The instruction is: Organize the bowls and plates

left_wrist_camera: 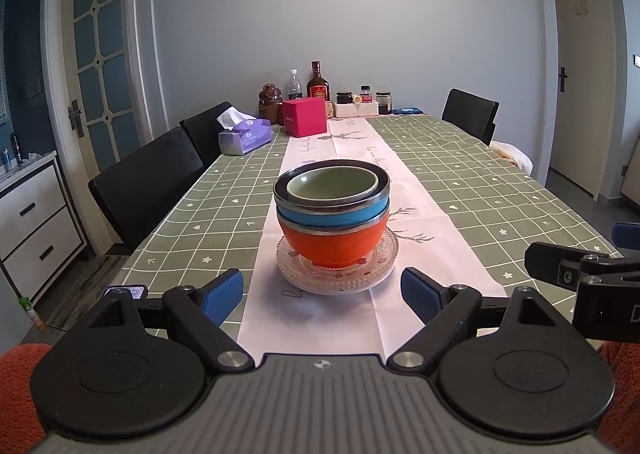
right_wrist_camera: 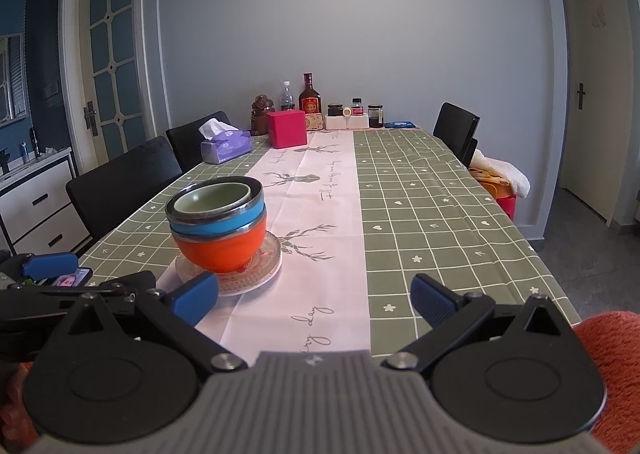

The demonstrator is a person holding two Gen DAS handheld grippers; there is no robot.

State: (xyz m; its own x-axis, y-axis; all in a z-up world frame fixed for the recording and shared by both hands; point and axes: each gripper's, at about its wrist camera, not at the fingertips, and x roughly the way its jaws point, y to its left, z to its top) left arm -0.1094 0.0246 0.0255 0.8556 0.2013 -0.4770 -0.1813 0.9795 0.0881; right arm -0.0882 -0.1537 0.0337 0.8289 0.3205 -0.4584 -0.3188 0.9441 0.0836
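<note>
Left wrist view: the left gripper (left_wrist_camera: pixel 322 294) hangs low over the white table runner (left_wrist_camera: pixel 320 318), jaws spread wide and holding nothing, its blue pads flanking the near edge of a clear glass plate (left_wrist_camera: pixel 300 274). On that plate sits a nested stack: an orange bowl (left_wrist_camera: pixel 334 244) at the bottom, a blue bowl (left_wrist_camera: pixel 332 216) inside it, and a green bowl (left_wrist_camera: pixel 332 184) on top. The right gripper (right_wrist_camera: pixel 314 296) waits just to the side, likewise wide open and empty, with the stack off its left finger. Farther back on the green checked tablecloth (left_wrist_camera: pixel 460 182) stand a tissue box (left_wrist_camera: pixel 244 136), a pink box (left_wrist_camera: pixel 304 116) and a row of bottles and jars (left_wrist_camera: pixel 320 86) against the wall. Black chairs (left_wrist_camera: pixel 148 182) line the table's sides.

Judging by the tidy stack, the sorting looks finished or nearly so. Should the pile need moving, the next move would call for gripping the plate's rim from both sides and lifting level, since the bowls could slide or tip.
</note>
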